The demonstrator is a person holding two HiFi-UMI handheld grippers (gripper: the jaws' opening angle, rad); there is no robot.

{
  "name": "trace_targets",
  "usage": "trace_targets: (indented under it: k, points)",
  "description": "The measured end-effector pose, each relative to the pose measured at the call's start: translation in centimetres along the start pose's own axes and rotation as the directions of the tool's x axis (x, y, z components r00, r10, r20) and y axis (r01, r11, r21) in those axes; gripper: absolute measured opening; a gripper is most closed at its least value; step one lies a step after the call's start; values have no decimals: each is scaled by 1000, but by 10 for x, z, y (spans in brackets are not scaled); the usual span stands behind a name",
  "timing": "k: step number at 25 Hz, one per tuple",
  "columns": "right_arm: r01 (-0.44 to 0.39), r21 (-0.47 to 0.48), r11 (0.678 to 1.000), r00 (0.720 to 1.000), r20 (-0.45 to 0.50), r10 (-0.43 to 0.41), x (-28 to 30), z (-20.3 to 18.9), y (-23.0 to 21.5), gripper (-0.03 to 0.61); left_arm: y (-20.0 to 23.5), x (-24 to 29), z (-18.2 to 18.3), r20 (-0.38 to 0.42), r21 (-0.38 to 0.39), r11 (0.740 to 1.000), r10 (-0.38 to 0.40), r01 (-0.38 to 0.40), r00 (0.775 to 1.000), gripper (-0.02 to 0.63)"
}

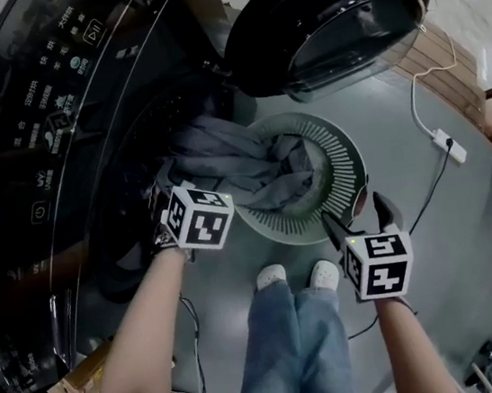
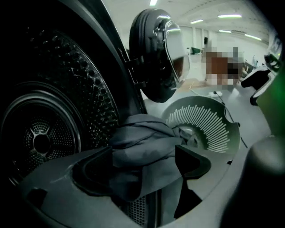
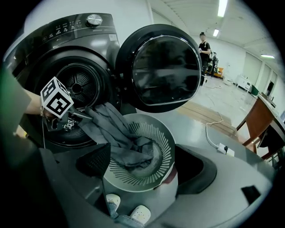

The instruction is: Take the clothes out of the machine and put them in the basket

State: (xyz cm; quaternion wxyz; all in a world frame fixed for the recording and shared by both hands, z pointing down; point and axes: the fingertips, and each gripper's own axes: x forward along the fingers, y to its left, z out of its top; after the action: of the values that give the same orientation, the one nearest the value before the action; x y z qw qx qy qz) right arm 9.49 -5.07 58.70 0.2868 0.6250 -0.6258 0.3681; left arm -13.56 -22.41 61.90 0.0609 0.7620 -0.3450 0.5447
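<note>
1. Watching from the side: a round slotted basket (image 1: 343, 161) sits on the grey floor. All positions below are given against it.
2. Washing machine (image 1: 46, 128): dark front-loader, just beside the basket. Its round door (image 1: 330, 16) is swung wide open and stands beyond the basket's far rim.
3. Grey garment (image 1: 241, 160): one long piece bridging two places. One end is heaped inside the basket, against its slotted wall. The rest climbs over the basket's rim on the machine side and ends at the mouth of the perforated drum (image 2: 44, 133). So it is partly in the basket and partly still on the lip of the opening.
4. Left gripper (image 2: 140, 162): on the machine side of the basket, at the drum mouth, pointing steeply down at the upper end of the garment. Jaws stand well apart. The bunched cloth fills the gap between them, but the pads are not pinched on it. Recorded as released.
5. Right gripper (image 1: 356, 215): close over the basket's rim on the side away from the machine. Jaws spread wide, holding nothing; only the basket below shows between them. Whether a jaw tip touches the rim, I cannot tell.
6. White shoes (image 1: 271, 276): the person's feet, just beside the basket's near rim.
7. Power strip (image 1: 450, 146): white, with its cable, on the floor well apart from the basket, on the side away from the machine.
</note>
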Motion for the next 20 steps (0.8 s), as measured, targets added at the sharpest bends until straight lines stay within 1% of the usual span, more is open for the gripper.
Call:
trace_targets:
  k: [2,4,5,8,9,14,16,20]
  points:
    - [0,-12,1000,1000,-2,0,7,1,3,451,9,13,-6,-30,51,999,10,-9,999,416]
    - [-2,-11,1000,1000,-8,1,13,2,6,449,16,26,-12,-57,82,997,15,-10,998,421]
    - [-4,-8,1000,1000,-10,4,16,3,8,449,18,33,-15,-68,95,995,14,-7,998,432]
    - [-15,-3,1000,1000,-8,15,23,7,14,449,22,49,-21,-97,149,989,6,8,995,492]
    - [-17,-4,1000,1000,-5,17,26,9,16,449,23,54,-21,-104,168,986,8,10,995,500]
    - [-12,-11,1000,1000,-15,12,33,3,13,449,28,77,-21,-133,255,967,11,24,991,506]
    - [-11,-10,1000,1000,-17,11,35,0,13,448,29,86,-22,-151,274,961,0,42,988,506]
    - [-8,-15,1000,1000,-21,7,37,-4,14,437,28,96,-22,-170,275,958,-29,75,985,503]
